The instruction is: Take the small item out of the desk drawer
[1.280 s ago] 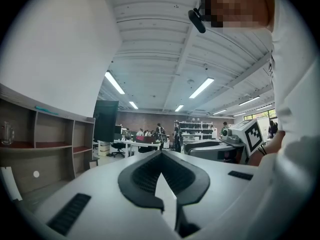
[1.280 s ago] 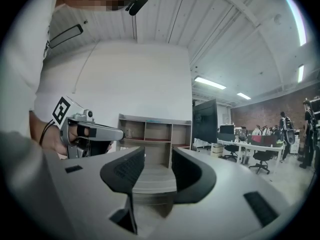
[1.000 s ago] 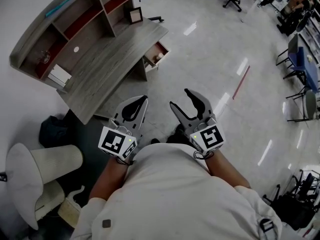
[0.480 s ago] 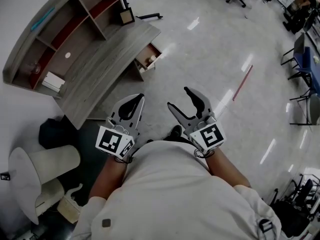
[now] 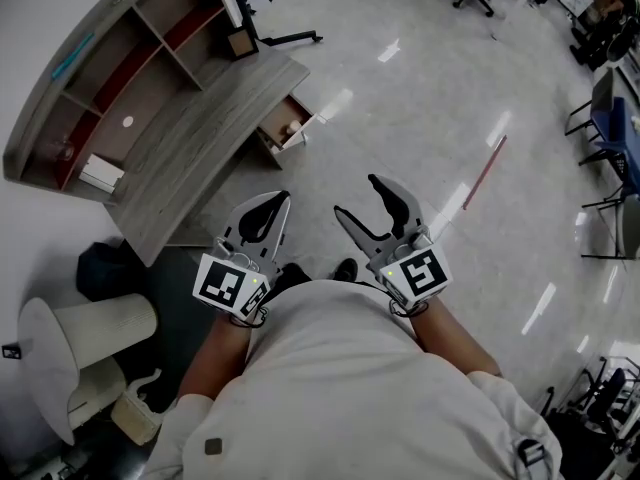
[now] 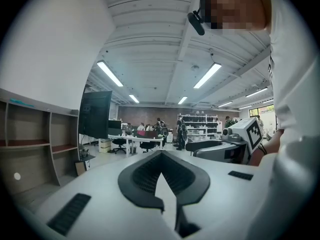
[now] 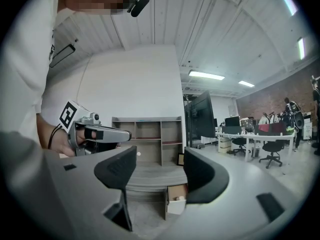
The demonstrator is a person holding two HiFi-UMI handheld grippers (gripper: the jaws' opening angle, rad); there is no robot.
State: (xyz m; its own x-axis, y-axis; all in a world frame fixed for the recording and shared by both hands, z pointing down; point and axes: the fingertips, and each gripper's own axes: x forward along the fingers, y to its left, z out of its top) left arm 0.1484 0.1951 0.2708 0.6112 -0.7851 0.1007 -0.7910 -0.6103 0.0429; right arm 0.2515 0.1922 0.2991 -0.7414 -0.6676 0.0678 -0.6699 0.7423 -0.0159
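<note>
The grey wooden desk (image 5: 190, 158) with its shelf unit stands at the upper left of the head view. Its small drawer (image 5: 283, 128) hangs open at the desk's right end, with a small pale item (image 5: 295, 126) inside. The right gripper view looks at the same drawer (image 7: 175, 200) and item (image 7: 180, 198) between its jaws, some way off. My left gripper (image 5: 270, 201) is shut and empty, held in front of my body. My right gripper (image 5: 357, 198) is open with nothing between its fingers. Both are well short of the desk.
A white chair (image 5: 85, 338) and a dark bag (image 5: 105, 268) sit at the lower left beside the desk. A monitor stand (image 5: 250, 13) and a small frame (image 5: 240, 40) are on the desk's far end. Office chairs (image 5: 600, 98) line the right; a red floor strip (image 5: 483, 173) lies ahead.
The head view has shifted: the desk and open drawer have slid left and lower in the picture. My shoes now show below the grippers. Both grippers stay in front of my body.
</note>
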